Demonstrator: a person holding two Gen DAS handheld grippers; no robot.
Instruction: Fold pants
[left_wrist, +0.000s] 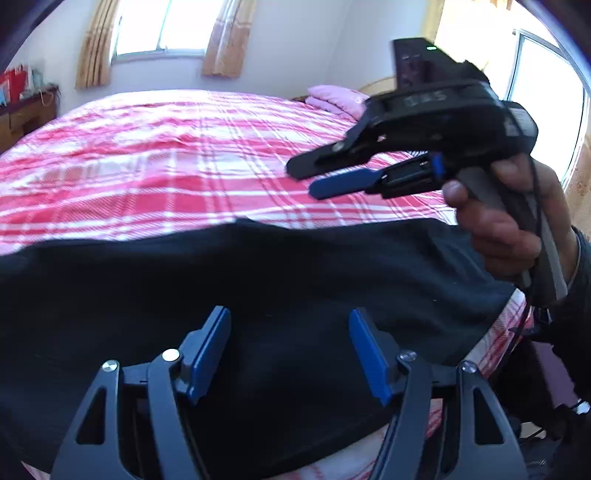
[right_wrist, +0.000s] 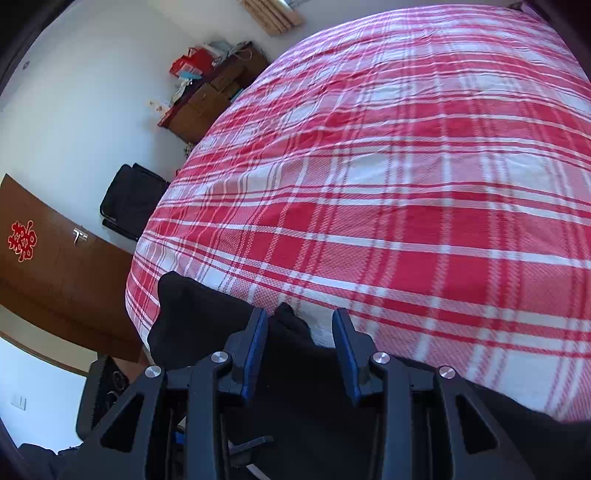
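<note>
Left wrist view shows our left gripper (left_wrist: 290, 350) with its jaws spread wide, empty, above the black fabric pants (left_wrist: 258, 280) lying along the near edge of the red-and-white plaid bed (left_wrist: 184, 166). Our right gripper (left_wrist: 306, 179) hovers above the pants, fingers parted, holding nothing.

pants (left_wrist: 258, 280) cut off at left & bottom edges, folds unreadable in black, dresser clutter (right_wrist: 199, 62) too small
</note>
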